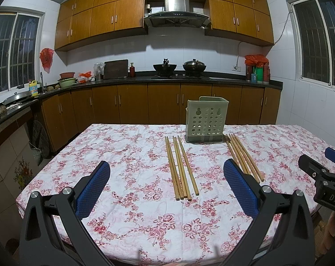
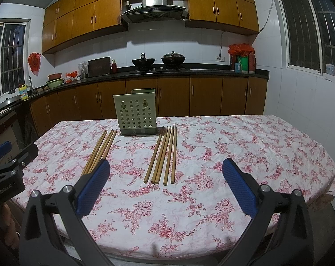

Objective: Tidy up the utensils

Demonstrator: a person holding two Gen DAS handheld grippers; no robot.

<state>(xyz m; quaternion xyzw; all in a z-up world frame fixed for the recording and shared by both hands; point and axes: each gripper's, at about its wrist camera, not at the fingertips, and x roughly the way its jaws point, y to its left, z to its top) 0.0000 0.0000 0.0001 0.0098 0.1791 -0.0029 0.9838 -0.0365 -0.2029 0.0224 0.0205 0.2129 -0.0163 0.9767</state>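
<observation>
A pale green perforated utensil holder (image 1: 204, 119) stands upright at the far middle of the table; it also shows in the right wrist view (image 2: 135, 113). Two bunches of several wooden chopsticks lie flat in front of it: a left bunch (image 1: 181, 167) (image 2: 99, 149) and a right bunch (image 1: 243, 157) (image 2: 164, 155). My left gripper (image 1: 166, 189) is open and empty above the near table, just short of the left bunch. My right gripper (image 2: 166, 186) is open and empty, just short of the right bunch. Each gripper shows at the edge of the other's view.
The table has a white cloth with red flowers (image 1: 132, 155). The table's left edge drops off toward floor baskets (image 1: 37, 153). A dark kitchen counter (image 1: 189, 79) with woks, bottles and bowls runs behind the table. A tiled wall (image 2: 300, 110) stands close on the right.
</observation>
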